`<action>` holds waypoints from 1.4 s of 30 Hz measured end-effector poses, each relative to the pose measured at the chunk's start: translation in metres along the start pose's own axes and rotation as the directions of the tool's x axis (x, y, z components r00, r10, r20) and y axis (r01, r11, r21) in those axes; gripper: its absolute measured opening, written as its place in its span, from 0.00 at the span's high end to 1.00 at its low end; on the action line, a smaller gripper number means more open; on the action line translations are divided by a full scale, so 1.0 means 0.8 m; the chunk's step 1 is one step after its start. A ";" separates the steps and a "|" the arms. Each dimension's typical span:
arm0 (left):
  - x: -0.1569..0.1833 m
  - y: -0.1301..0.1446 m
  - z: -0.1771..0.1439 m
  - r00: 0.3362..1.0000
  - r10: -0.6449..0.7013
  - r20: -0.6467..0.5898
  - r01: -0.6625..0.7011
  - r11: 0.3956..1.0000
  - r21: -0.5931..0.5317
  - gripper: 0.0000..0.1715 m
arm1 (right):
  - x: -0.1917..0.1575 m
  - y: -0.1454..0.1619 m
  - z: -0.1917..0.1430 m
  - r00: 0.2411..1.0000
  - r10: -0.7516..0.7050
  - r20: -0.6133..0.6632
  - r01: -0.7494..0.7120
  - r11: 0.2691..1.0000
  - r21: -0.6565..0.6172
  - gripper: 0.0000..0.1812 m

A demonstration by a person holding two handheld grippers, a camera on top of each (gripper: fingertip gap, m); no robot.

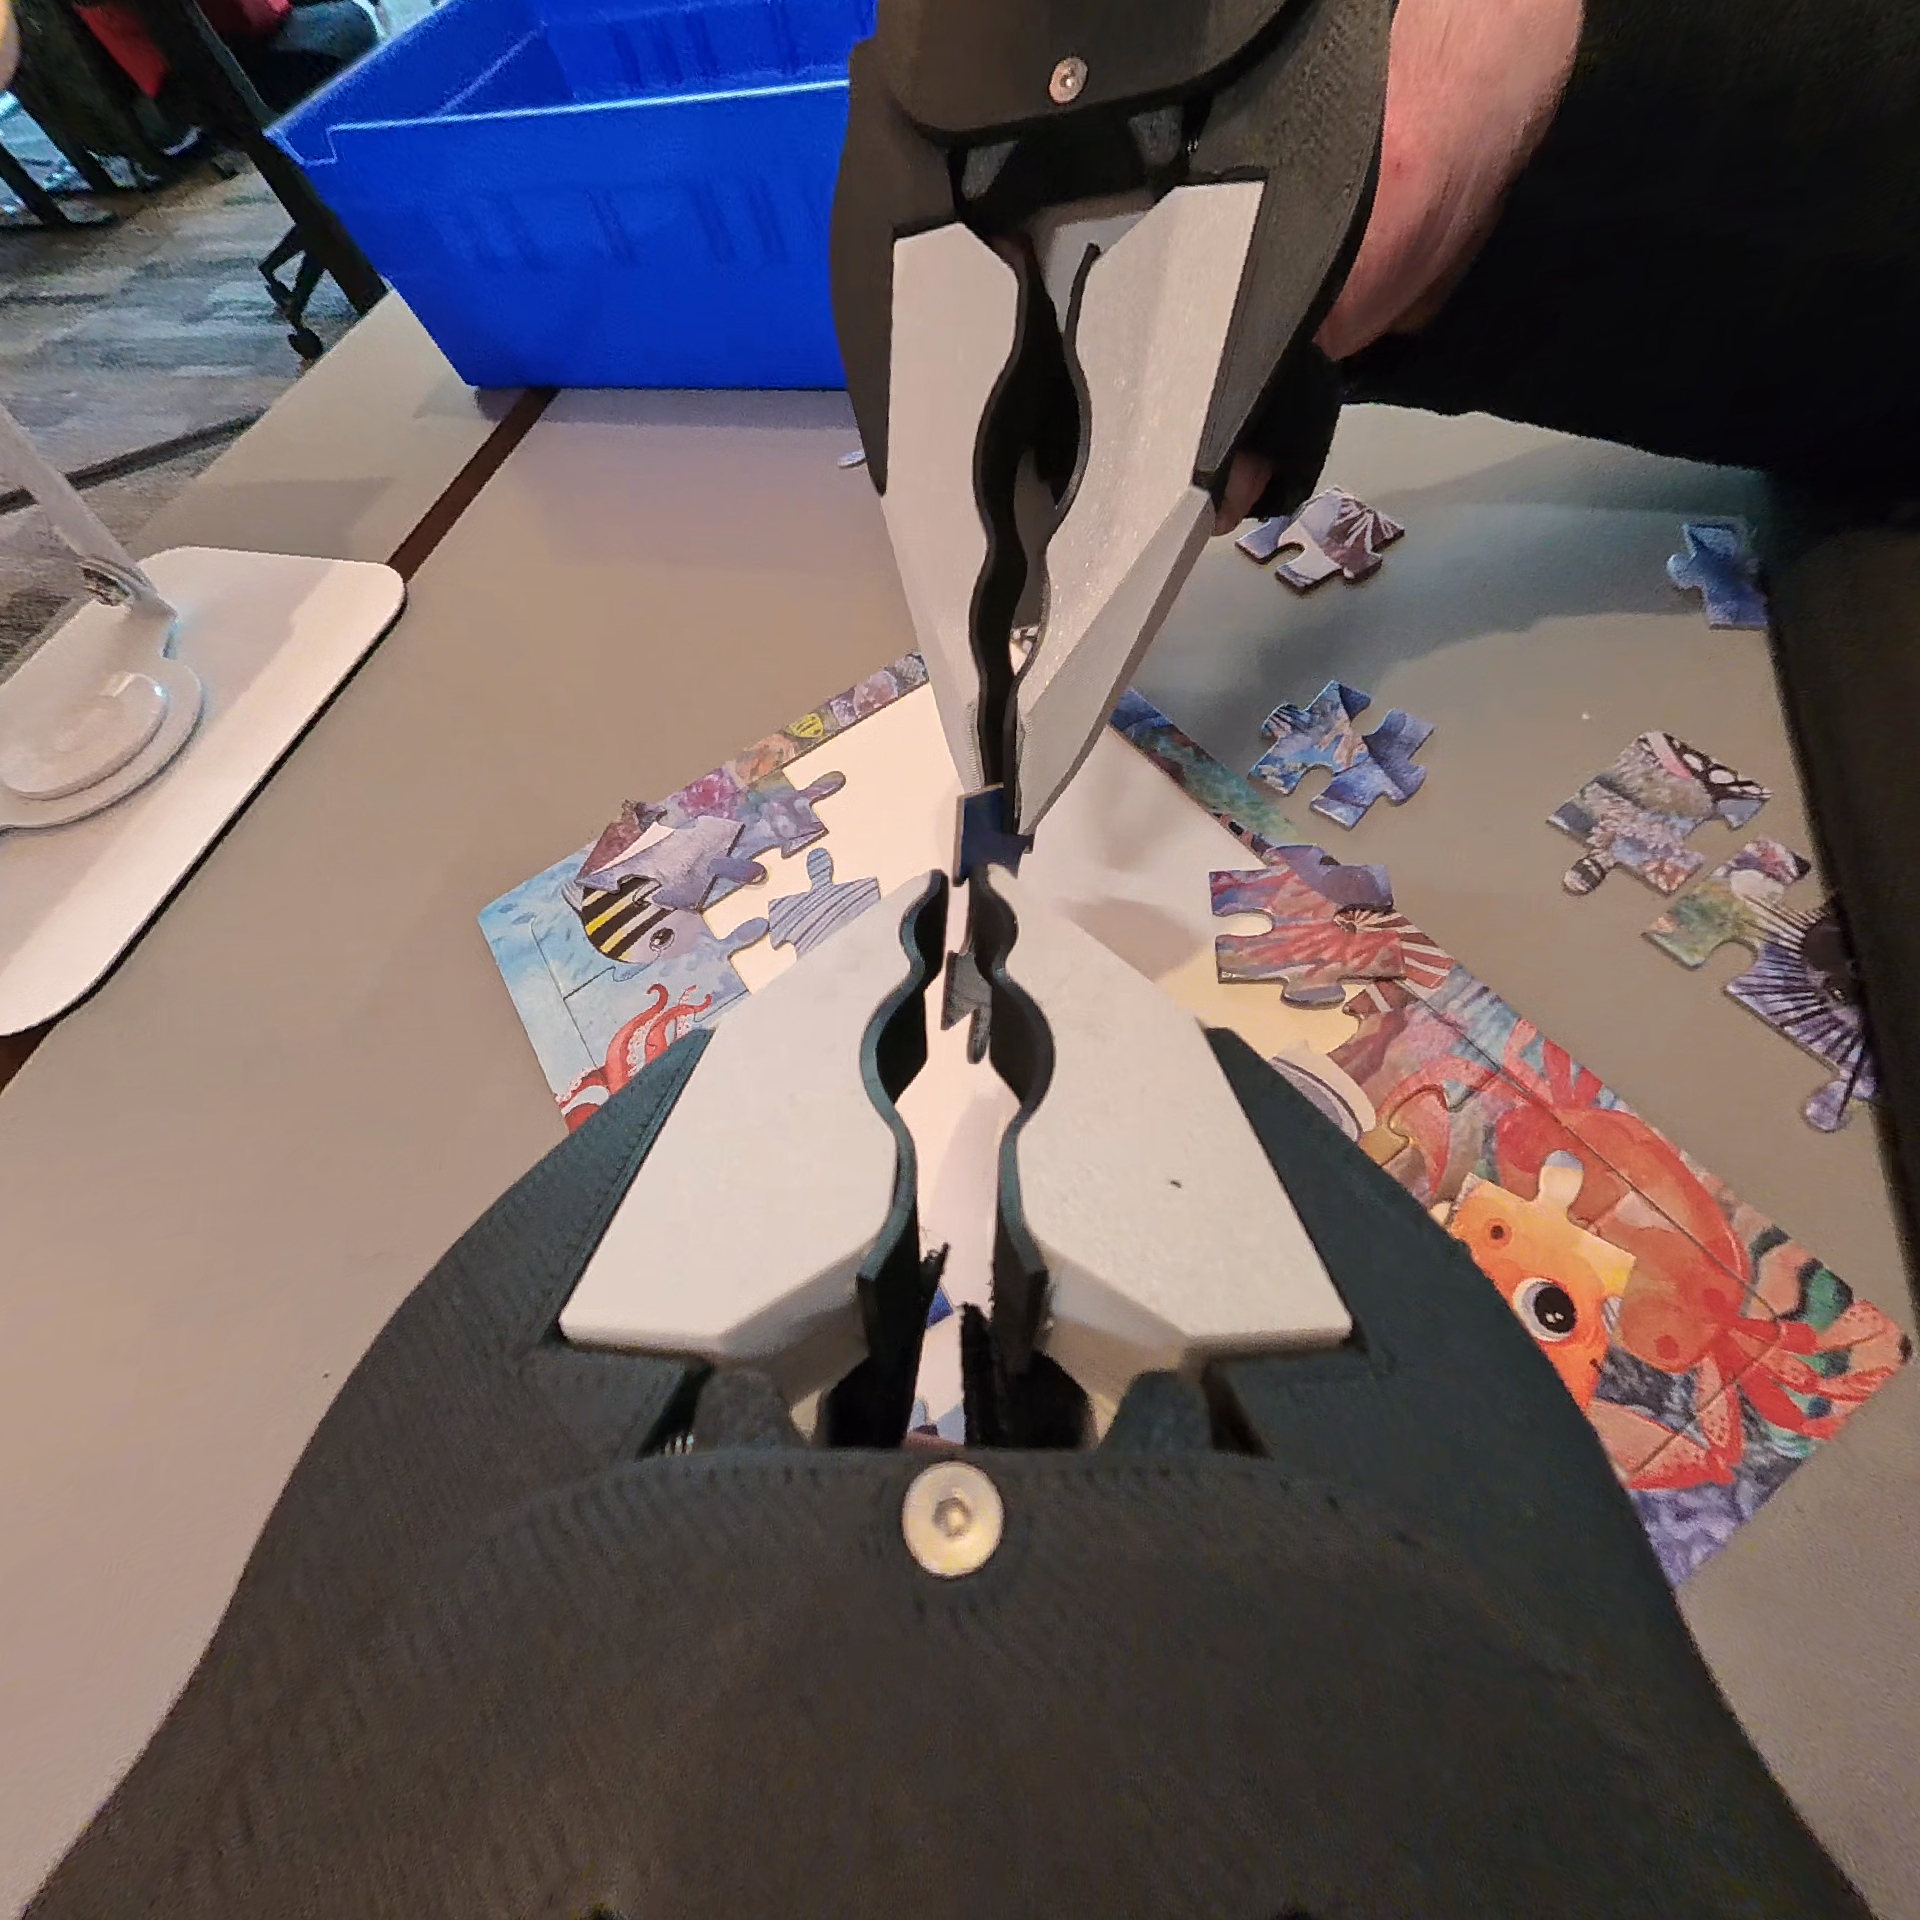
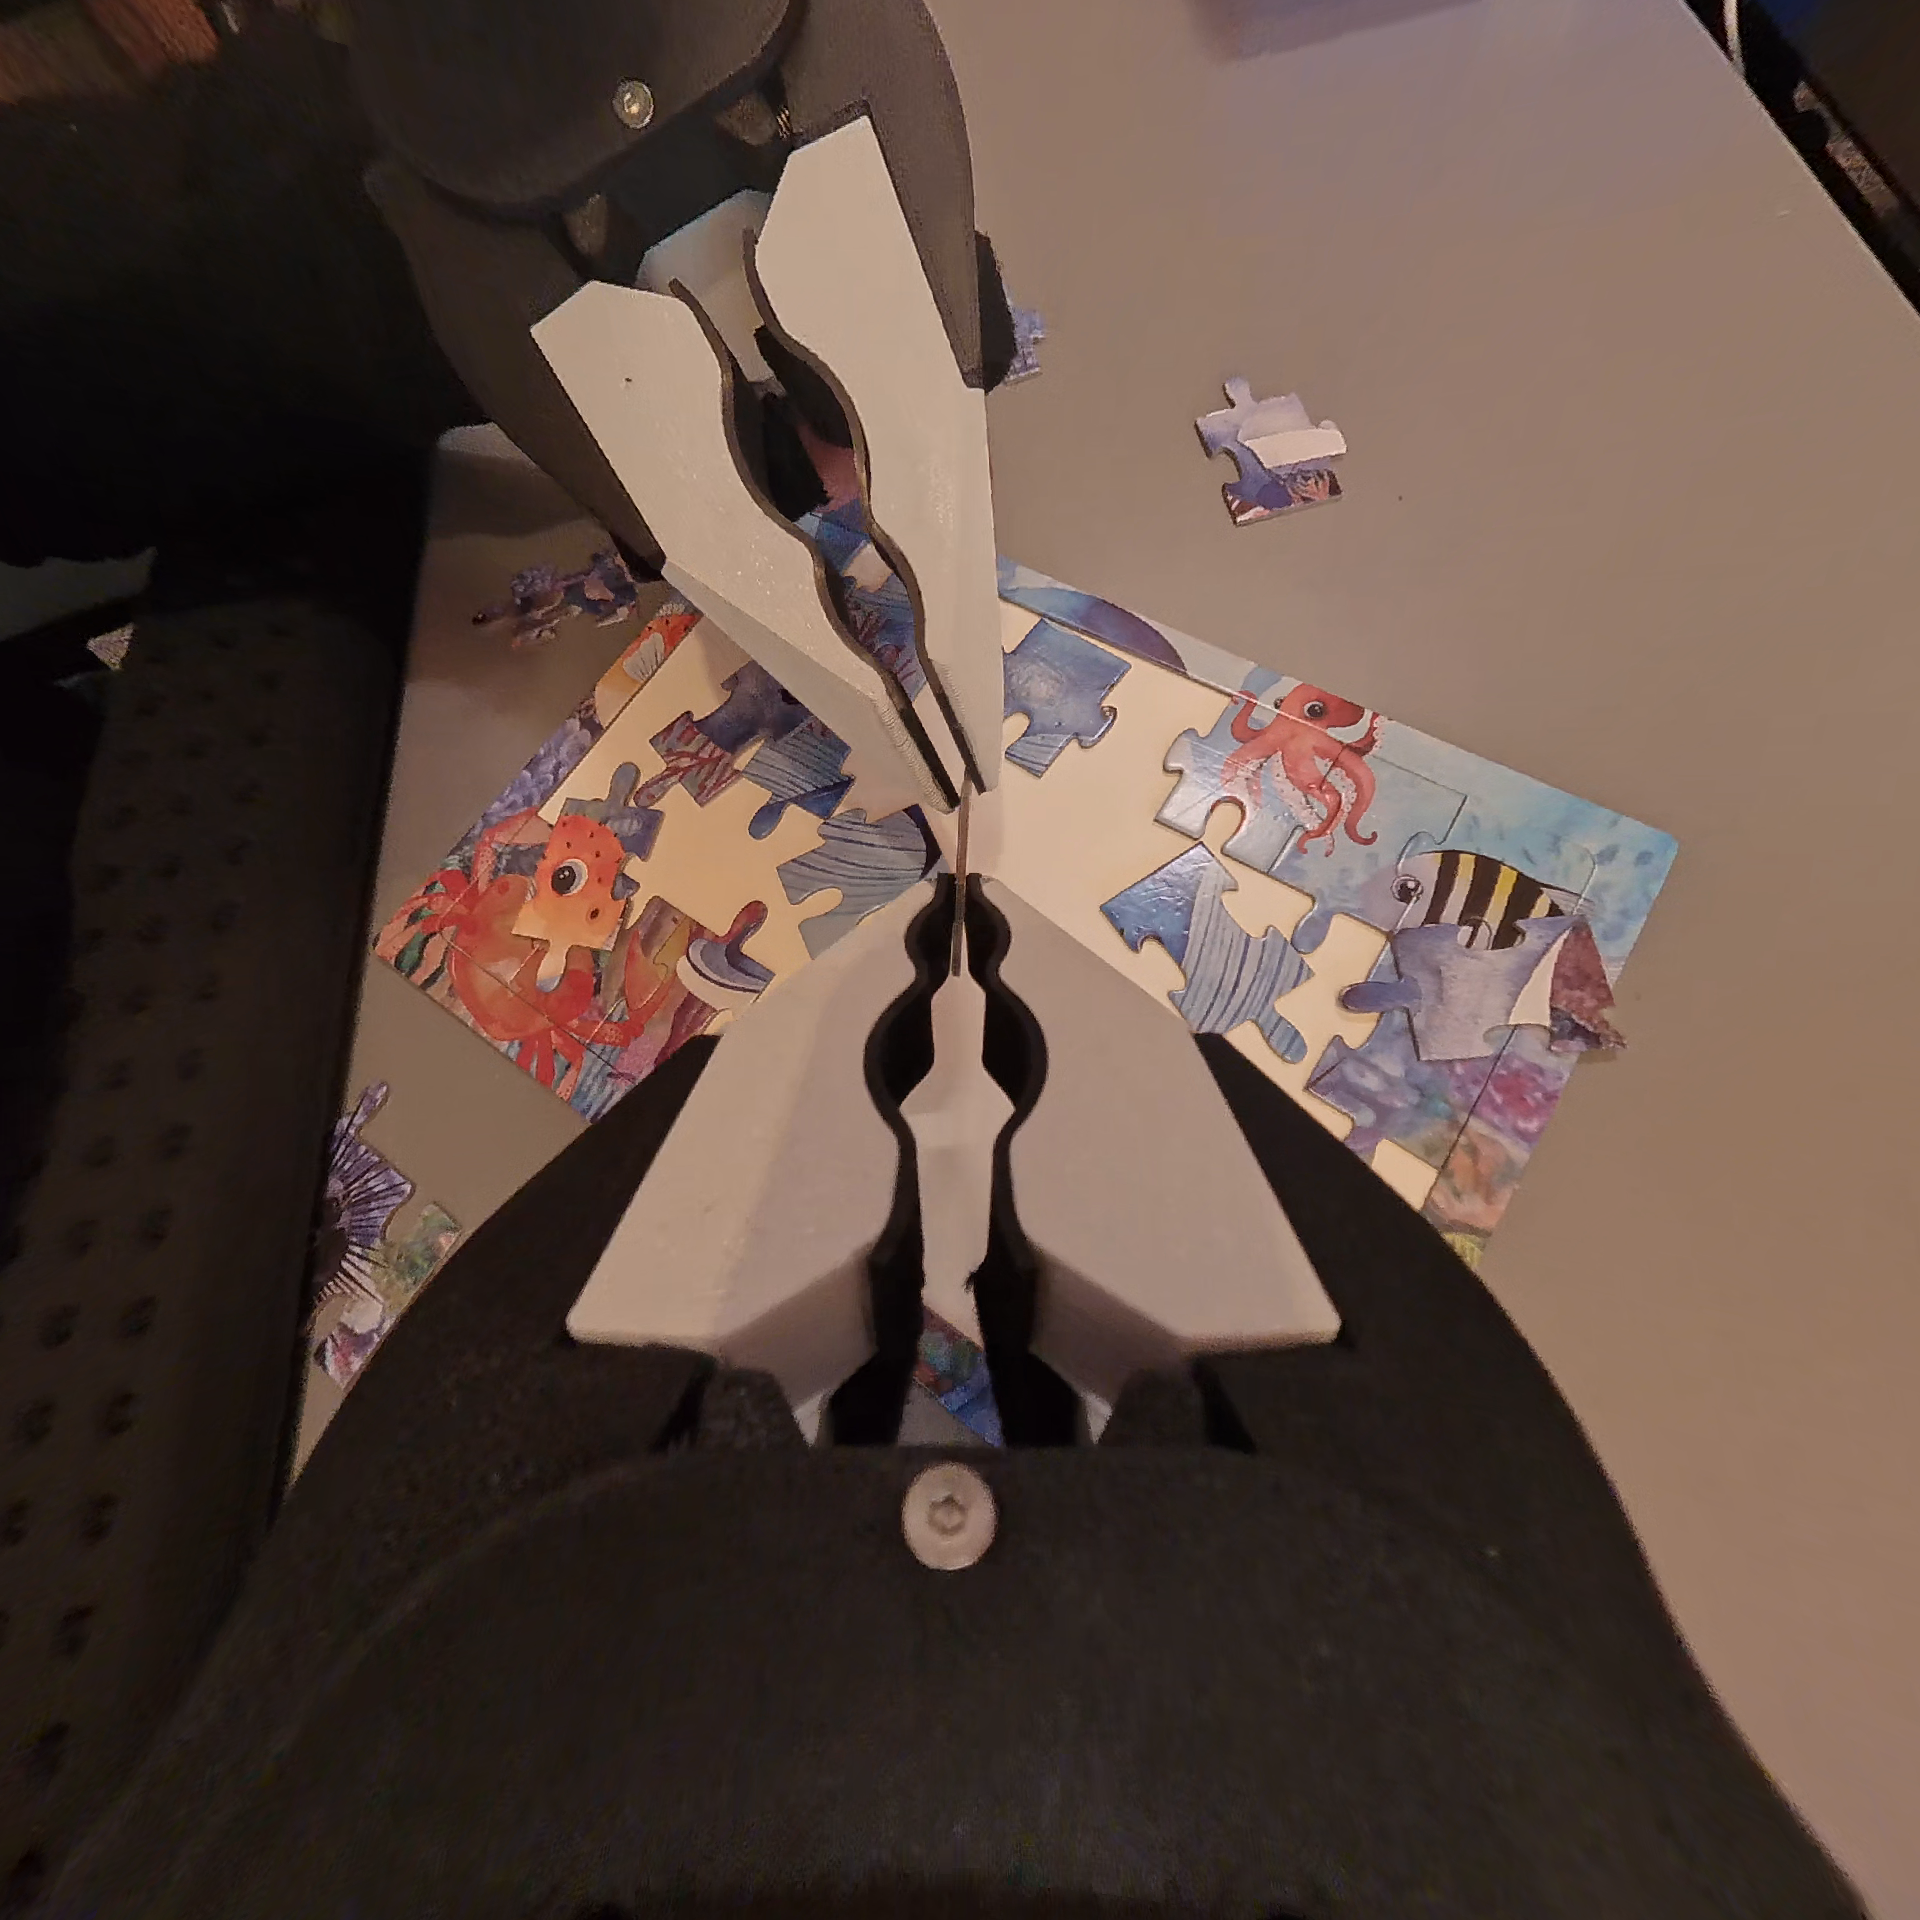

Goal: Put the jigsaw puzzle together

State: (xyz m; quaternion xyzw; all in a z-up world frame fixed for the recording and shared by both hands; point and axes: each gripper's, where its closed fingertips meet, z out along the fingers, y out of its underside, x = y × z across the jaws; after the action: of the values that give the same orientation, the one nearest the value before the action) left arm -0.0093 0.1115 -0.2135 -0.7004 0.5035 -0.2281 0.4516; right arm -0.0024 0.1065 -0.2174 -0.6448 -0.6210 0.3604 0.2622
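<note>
A partly filled sea-picture jigsaw board (image 1: 1621,1340) lies on the grey table; it also shows in the right wrist view (image 2: 1081,831). My left gripper (image 1: 961,891) and my right gripper (image 2: 961,891) meet tip to tip above the board's bare middle. Both are shut on one blue puzzle piece (image 1: 987,831), held on edge between them; it shows as a thin edge in the right wrist view (image 2: 961,862). The right gripper (image 1: 1000,808) comes down from above in the left wrist view, and the left gripper (image 2: 948,792) does the same in the right wrist view.
Several loose pieces (image 1: 1340,753) lie on the table to the right of the board, and one lies apart (image 2: 1273,452). An unfitted piece (image 1: 1309,925) rests on the board. A blue bin (image 1: 623,208) stands at the back. A white stand base (image 1: 208,665) sits left. Both grippers' tips are close together, under 4 cm apart.
</note>
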 end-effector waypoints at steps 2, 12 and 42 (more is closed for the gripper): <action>-0.002 -0.001 -0.001 1.000 -0.001 0.009 0.001 1.000 0.002 0.96 | 0.000 0.001 0.000 1.000 -0.019 -0.009 0.019 1.000 -0.012 1.00; 0.010 0.011 0.007 0.999 0.008 -0.036 -0.010 0.999 -0.053 1.00 | -0.002 0.005 0.007 0.992 -0.108 -0.059 0.103 0.992 -0.073 1.00; -0.009 -0.001 -0.026 0.989 -0.128 -0.072 0.131 0.991 0.034 1.00 | -0.002 -0.008 0.016 0.993 0.100 0.061 -0.103 0.994 0.044 1.00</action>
State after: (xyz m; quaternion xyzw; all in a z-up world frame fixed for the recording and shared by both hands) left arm -0.0277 0.1101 -0.2017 -0.7143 0.4678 -0.2909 0.4317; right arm -0.0164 0.1039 -0.2203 -0.6585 -0.5862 0.4064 0.2400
